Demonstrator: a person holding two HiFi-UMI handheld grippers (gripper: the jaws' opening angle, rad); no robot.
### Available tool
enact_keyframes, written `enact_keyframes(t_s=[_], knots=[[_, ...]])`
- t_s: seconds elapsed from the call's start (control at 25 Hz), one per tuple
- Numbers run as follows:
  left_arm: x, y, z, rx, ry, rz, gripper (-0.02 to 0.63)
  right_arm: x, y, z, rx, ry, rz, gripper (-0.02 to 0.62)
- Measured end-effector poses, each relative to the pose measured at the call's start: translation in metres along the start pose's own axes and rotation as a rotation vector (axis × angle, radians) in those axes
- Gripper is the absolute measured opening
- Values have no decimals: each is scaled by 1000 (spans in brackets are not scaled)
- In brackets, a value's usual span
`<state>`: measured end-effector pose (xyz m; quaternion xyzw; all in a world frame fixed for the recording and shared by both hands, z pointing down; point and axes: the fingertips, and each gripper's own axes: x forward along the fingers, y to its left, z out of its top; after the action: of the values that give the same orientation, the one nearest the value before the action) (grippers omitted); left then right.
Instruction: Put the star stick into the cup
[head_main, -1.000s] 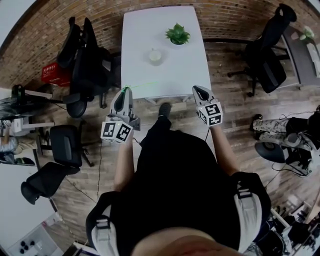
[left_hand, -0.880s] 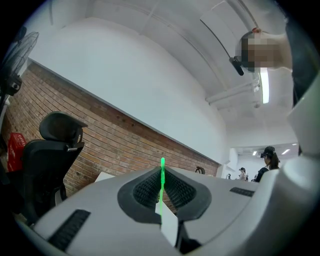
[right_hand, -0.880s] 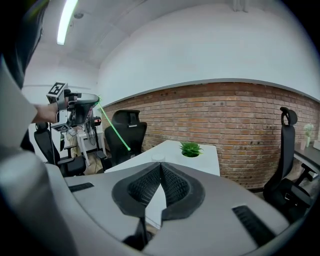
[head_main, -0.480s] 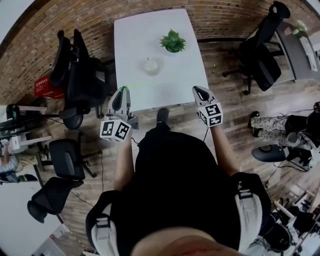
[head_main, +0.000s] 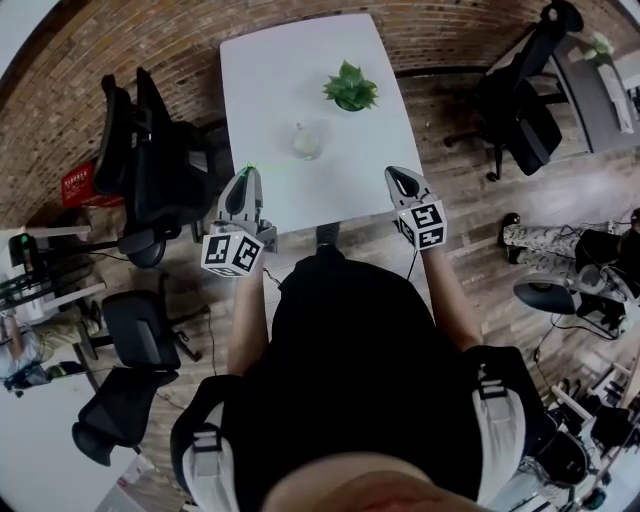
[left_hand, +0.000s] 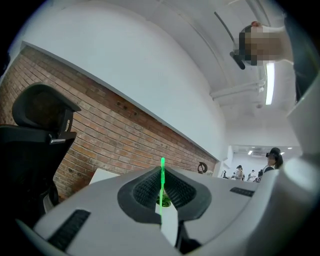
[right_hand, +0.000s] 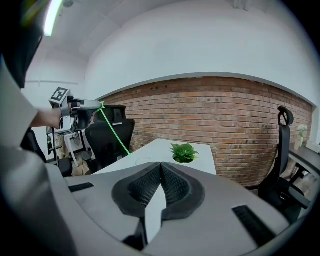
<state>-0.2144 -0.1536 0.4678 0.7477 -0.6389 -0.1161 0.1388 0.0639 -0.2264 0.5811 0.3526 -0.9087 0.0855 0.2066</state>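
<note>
A thin green star stick (head_main: 275, 166) juts from my left gripper (head_main: 245, 172), whose jaws are shut on it, and it reaches right over the near edge of the white table (head_main: 270, 70). In the left gripper view the stick (left_hand: 162, 170) stands upright between the closed pads of the left gripper (left_hand: 162, 175). The pale cup (head_main: 307, 143) stands mid-table, beyond the stick's tip. My right gripper (head_main: 392, 172) hovers at the table's near right corner, shut and empty. Its own view shows the right gripper (right_hand: 160, 165) closed, the stick (right_hand: 115, 132) and, faintly, the cup (right_hand: 142, 161).
A potted green plant (head_main: 350, 88) stands on the table behind the cup. Black office chairs (head_main: 150, 150) crowd the table's left side, and another chair (head_main: 525, 100) is at the right. A red box (head_main: 75, 182) sits on the floor far left.
The table, cup and plant have drawn closer to both grippers. The stick now reaches over the table's near edge. Both grippers stay shut.
</note>
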Motion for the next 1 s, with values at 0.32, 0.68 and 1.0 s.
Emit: enact_keyframes(t_s=[0.32,0.68,1.0], knots=[[37,25,-8,38,55,-49,29,28,-5,4,17,7,-38,-2],[75,45,-33,25,121,-118,29,39,-11,10,46,20,-107,-2],[100,51,-56,15,169,-133,29,21,-28,-20,87,80,-171,-2]])
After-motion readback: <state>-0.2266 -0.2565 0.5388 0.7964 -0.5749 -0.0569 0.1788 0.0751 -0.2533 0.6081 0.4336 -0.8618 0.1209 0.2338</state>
